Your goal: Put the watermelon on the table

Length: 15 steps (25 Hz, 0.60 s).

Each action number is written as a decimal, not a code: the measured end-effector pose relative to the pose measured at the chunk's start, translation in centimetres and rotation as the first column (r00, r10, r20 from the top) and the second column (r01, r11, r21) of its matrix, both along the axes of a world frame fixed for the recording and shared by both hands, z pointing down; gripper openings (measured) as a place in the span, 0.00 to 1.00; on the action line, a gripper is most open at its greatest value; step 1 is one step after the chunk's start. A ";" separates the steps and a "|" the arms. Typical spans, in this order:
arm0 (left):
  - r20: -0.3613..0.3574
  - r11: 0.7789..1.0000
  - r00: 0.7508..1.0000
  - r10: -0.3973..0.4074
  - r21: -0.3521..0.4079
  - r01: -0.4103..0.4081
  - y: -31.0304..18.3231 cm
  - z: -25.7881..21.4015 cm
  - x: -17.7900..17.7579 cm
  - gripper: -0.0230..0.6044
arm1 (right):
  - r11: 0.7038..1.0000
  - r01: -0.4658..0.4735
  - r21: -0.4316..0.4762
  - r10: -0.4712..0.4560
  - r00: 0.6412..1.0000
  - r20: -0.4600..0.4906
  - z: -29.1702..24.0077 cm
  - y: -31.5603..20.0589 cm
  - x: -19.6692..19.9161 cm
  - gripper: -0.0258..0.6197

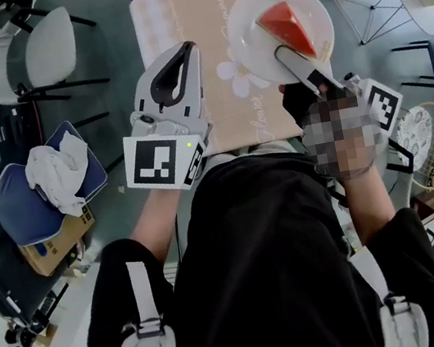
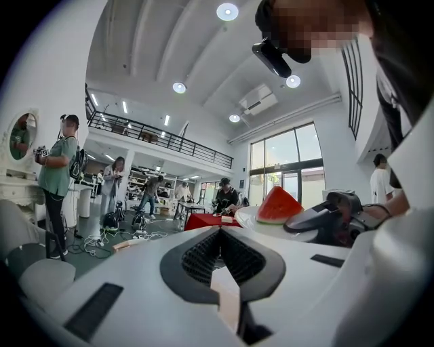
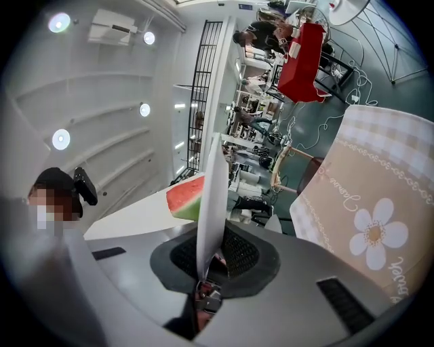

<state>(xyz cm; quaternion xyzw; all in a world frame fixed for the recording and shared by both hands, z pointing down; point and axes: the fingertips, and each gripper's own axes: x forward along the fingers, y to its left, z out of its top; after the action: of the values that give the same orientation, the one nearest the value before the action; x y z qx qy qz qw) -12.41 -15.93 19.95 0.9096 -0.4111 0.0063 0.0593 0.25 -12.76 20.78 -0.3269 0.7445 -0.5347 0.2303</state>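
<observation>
The right gripper (image 1: 286, 55) has its jaws pinched on the near rim of a white plate (image 1: 251, 13), and the right gripper view shows that rim edge-on, running straight out from between the black pads. On the plate lies the watermelon (image 1: 288, 25) – a red wedge with a green rind, resting toward the plate's right side. The plate is held level in the air over the table (image 1: 181, 17), above the tabletop's right edge and closer to its far right corner. Open room shows between the plate and the beige flowered cloth, so the two are apart. The left gripper (image 1: 190, 51) hovers over the near left part of the tabletop with its jaws pressed together and nothing between them – its tip points toward the far edge, beside the plate and not touching it.
</observation>
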 end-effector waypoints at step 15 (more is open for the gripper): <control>0.033 0.998 0.998 -0.053 -0.042 0.055 -1.8 1.5 3.0 0.05 | 0.997 0.074 -0.014 -0.074 0.997 0.013 1.3 -2.3 3.2 0.09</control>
<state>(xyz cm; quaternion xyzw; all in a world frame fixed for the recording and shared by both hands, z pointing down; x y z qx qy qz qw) -9.39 -17.77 21.41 0.8965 -0.4363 0.0278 0.0723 3.41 -15.05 22.05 -0.2974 0.7508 -0.5502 0.2126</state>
